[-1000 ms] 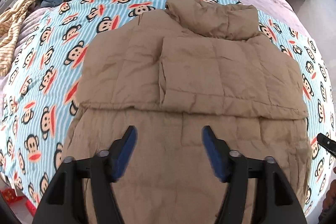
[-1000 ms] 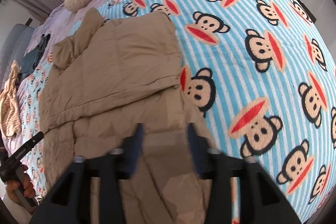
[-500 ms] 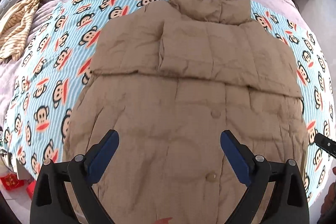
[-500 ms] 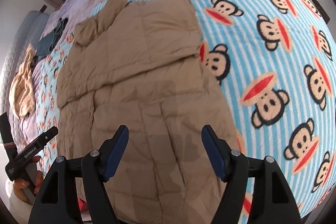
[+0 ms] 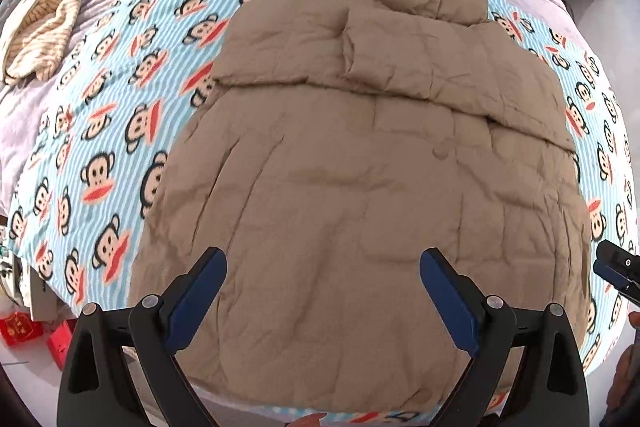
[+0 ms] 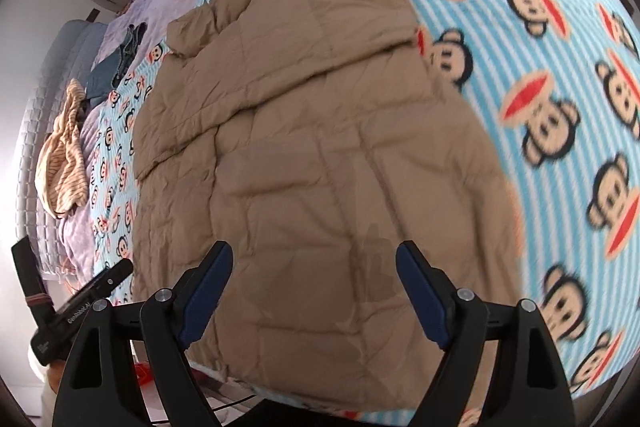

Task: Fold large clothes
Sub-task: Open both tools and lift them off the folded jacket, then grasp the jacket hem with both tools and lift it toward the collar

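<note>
The tan puffer jacket [image 5: 360, 187] is lying flat on the monkey-print blanket [image 5: 112, 131] covering the bed, collar at the far end, both sleeves already crossed over the chest, hem nearest the fingers. The left gripper [image 5: 322, 279] is hovering above the hem with its fingers spread wide and grasping nothing; the right gripper [image 6: 312, 269] is hanging over the same end, likewise released and empty.

Judging from this, the hem needs lifting toward the collar, and several things could be going wrong. The padding is thick and springy, so a shallow pinch may be catching only the top layer and letting the back panel sag behind. The hem is lying beyond the bed's edge below the fingers, so a loose hold could be letting the jacket slide floorward. Uneven lifting by the two sides would be skewing the fold, and dragging could be pulling the folded sleeves out of place.

As for writing, white lettering is showing on the other gripper's black body at the left of the right-wrist view, too small to read with certainty; the jacket is showing no brand
</note>
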Demonstrator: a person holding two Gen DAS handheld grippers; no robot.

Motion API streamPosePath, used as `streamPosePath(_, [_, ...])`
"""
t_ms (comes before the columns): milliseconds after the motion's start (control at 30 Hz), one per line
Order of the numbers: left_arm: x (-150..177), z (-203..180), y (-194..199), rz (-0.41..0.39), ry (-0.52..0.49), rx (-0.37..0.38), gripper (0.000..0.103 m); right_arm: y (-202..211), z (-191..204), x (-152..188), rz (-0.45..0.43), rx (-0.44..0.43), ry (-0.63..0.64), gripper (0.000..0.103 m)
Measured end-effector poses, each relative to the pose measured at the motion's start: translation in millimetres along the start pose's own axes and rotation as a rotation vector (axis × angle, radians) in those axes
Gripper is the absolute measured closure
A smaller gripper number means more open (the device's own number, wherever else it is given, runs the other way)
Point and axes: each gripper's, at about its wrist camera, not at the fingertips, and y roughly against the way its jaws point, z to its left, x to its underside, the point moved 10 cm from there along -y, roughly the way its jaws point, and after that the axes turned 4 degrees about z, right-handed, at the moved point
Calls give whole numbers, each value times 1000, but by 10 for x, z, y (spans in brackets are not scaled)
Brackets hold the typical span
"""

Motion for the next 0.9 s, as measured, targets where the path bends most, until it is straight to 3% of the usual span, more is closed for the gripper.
streamPosePath(100, [136,118,-50,11,-8,11,5,-62,68,186,-9,-2,-18,15])
streamPosePath(167, [257,204,-97,26,-16,22,5,-90,88,301,-14,0,-35,1])
streamPosePath(300, [451,381,-117,41,-15,37,5,-103,95,541,-21,-8,-81,0])
streamPosePath(533, [778,976,-147,62,82,49,5,-113,-144,813,-7,-50,-234,0])
streamPosePath(633, [935,1136,-159,87,121,127,5,-109,-325,941,5,-60,-308,0])
streamPosePath(900, [1329,1214,-223,173,223,406,5,-117,-785,1280,2,-246,-586,0])
